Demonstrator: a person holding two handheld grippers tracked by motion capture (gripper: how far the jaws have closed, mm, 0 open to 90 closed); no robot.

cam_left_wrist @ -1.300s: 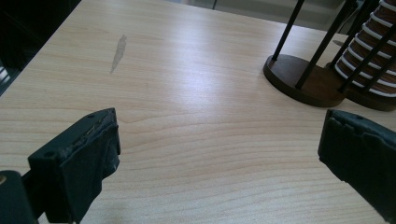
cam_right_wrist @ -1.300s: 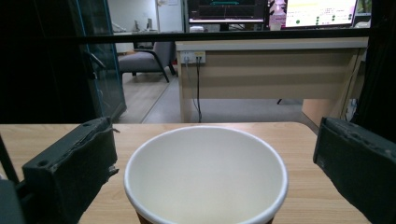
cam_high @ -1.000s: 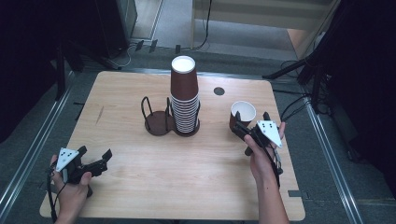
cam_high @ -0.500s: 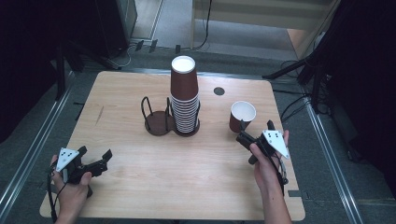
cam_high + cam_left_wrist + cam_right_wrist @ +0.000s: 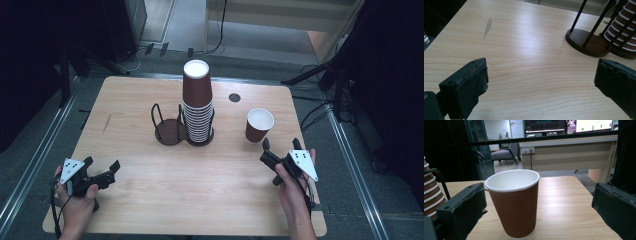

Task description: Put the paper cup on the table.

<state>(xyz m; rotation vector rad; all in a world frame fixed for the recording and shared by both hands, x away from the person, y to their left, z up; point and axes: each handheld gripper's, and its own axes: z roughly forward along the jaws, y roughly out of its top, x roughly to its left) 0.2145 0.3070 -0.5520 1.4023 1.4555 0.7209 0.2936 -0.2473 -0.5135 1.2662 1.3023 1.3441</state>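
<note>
Apparently the step in hand was a release, or else an approach: the right gripper (image 5: 272,157) sat just short of the single brown ribbed paper cup with a white rim (image 5: 259,125), its jaws spread wide and holding nothing. Seen along those jaws in the right gripper view, the cup (image 5: 513,202) stood upright on the pale wooden table (image 5: 150,200), directly ahead and between the two black pads, touching neither. To the gripper's left stood the tall stack of nested brown paper cups (image 5: 198,107) in a dark wire-post holder (image 5: 176,131), whose other bay stood empty. Whether backing off or closing in, the sound way was to travel straight along the jaw line, level and slowly, so that neither pad clipped the light cup's wall and tipped it; any squeeze ought to land mid-wall, gently, since thin paper would likely buckle. The left gripper (image 5: 102,174) lay low near the table's near edge, jaws likewise parted on nothing, well apart from the cup and best kept idle there.
</note>
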